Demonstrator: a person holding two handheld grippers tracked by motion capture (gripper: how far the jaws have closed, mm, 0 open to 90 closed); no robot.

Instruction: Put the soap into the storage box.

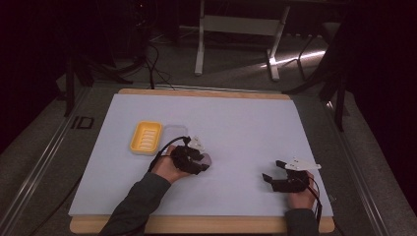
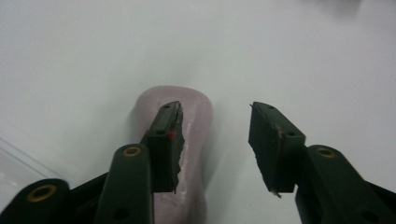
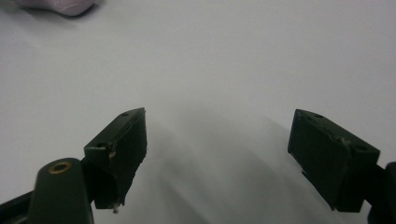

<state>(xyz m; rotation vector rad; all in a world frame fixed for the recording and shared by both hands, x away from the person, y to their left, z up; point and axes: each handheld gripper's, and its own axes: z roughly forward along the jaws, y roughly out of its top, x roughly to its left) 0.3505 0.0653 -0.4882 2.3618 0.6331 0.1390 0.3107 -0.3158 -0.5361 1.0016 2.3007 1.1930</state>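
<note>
Nearby, yellow tray (image 1: pixel 146 137) holds nothing; left gripper (image 2: pixel 215 140) agape beside pink soap (image 2: pixel 196 121); right gripper (image 3: pixel 217 154) agape.

I note a matt white sheet (image 1: pixel 246 128) over a wooden board (image 1: pixel 206 92). The yellow tray (image 1: pixel 145 137) looks like smooth plastic, ribbed inside. The pink bar (image 2: pixel 198 116) appears waxy, scuffed. My left gripper (image 2: pixel 215 140) has matt black pads, frayed edges, brass rivets.

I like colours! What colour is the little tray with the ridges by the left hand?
The tray is yellow, clearest in the high view.
</note>
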